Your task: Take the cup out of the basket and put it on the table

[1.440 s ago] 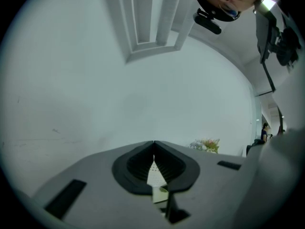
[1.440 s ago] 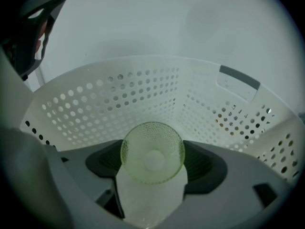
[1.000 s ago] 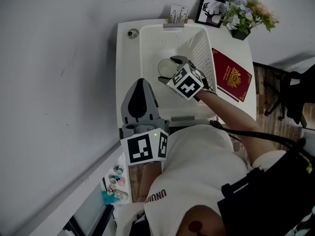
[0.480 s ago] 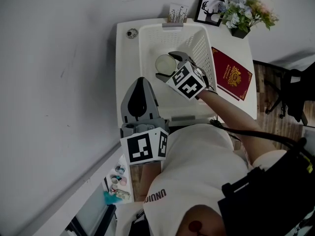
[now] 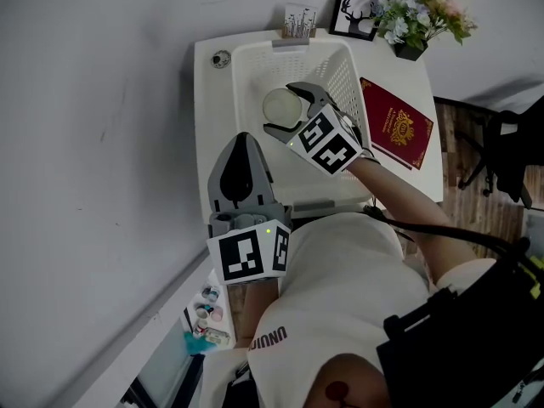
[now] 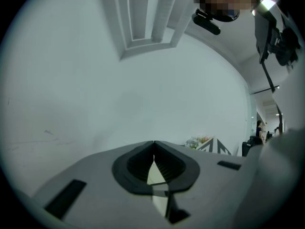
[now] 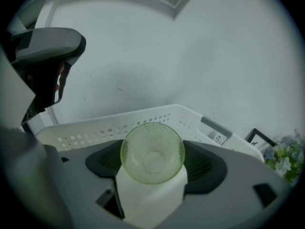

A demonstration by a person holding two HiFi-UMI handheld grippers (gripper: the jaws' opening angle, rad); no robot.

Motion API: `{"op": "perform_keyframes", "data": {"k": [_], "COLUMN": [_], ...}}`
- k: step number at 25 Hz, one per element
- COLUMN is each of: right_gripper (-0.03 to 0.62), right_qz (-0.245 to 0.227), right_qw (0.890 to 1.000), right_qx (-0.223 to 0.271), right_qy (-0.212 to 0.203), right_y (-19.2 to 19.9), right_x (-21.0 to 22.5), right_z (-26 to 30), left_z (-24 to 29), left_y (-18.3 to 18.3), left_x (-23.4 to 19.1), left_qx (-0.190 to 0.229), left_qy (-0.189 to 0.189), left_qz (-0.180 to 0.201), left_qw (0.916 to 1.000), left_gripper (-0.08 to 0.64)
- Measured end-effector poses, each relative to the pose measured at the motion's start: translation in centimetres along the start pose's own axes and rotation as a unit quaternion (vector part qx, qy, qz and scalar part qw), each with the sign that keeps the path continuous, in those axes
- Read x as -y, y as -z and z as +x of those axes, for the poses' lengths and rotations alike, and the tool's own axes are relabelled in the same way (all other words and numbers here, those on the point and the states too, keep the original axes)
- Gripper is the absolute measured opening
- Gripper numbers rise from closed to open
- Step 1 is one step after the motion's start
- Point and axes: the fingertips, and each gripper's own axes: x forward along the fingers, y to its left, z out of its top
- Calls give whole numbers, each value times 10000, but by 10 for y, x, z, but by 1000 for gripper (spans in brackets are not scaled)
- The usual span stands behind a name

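Pale green dimpled glass cup [image 7: 152, 151] sat clenched in the right gripper [image 5: 282, 110] inside the white perforated plastic basket [image 7: 95, 130], likely needing lifting out toward white desk [image 5: 208, 126] at nine o'clock, while the left gripper [image 6: 153, 157] hung closed, empty.

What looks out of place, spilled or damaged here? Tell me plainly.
Nothing stands out. The right claw is shut on the pale green dimpled glass cup at the white perforated plastic basket. The cup looks whole, and nothing is spilled. The left claw is shut and empty.
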Motion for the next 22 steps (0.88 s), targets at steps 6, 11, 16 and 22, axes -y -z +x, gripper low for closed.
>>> {"op": "perform_keyframes", "data": {"k": [6, 11, 16, 22], "right_gripper": [402, 402, 402, 402], "right_qz": [-132, -159, -65, -41], "right_qw": [9994, 9987, 9977, 9956], "right_qx": [294, 447, 604, 834], "right_qy": [101, 210, 297, 427], "right_y": [-20, -29, -35, -47], "right_x": [3, 7, 11, 15], "right_z": [-16, -26, -37, -55], "left_z": [4, 6, 9, 12], "left_y": [1, 1, 1, 2], "left_x": [4, 6, 9, 15], "left_qx": [-26, -37, -31, -40], "left_qy": [63, 112, 173, 265], "left_qz": [12, 21, 33, 44], "left_qw": [10000, 9999, 9998, 9996], "left_gripper": [15, 15, 15, 15]}}
